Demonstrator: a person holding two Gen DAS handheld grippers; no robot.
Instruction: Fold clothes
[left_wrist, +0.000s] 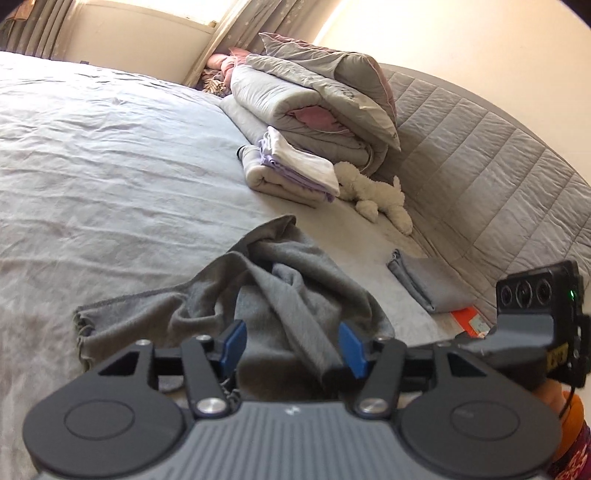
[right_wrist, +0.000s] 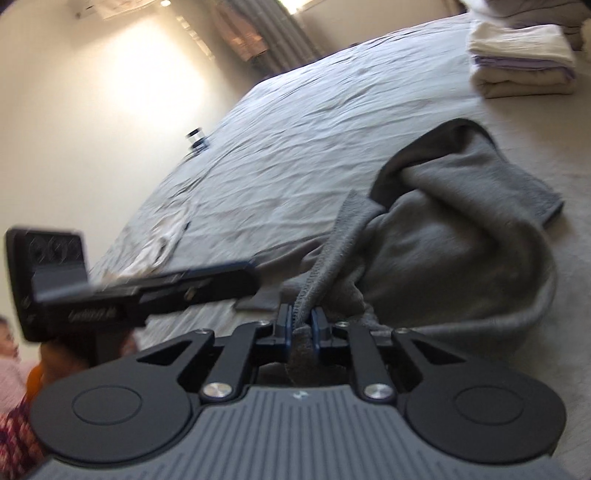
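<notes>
Right now the nearest thing is the left gripper (left_wrist: 291, 341), its blue pads (left_wrist: 233, 341) standing apart with gray cloth passing between them but not pinched, so it is released. Beside it the right gripper (right_wrist: 300, 325) is clenched on a stitched hem of the same gray garment (left_wrist: 280, 295), the edge rising straight out of the narrow gap between its pads.

That garment lies crumpled on the bed sheet (left_wrist: 110, 155), just ahead of both tools, bunched into ropey folds with one opening gaping at about twelve o'clock in the left view. It looks like soft, light fleece, limp and not slippery; I judge it will sag and drape wherever it is lifted, so the seamed hems and corners are the sound places to take hold, spread well apart to pull it flat.

Farther off, at about two o'clock, a small folded gray piece (left_wrist: 428, 284) rests near the quilted headboard (left_wrist: 498, 155). Beyond, around one o'clock, sits a folded stack (left_wrist: 291, 173) of white and lilac linens, a white plush toy (left_wrist: 376, 195) beside it, and rolled bedding (left_wrist: 306, 99) behind.

Which kind of garment it is I cannot tell; its far side is buried in folds, the right view is smeared, and the orange item at the headboard's foot is cut off.
</notes>
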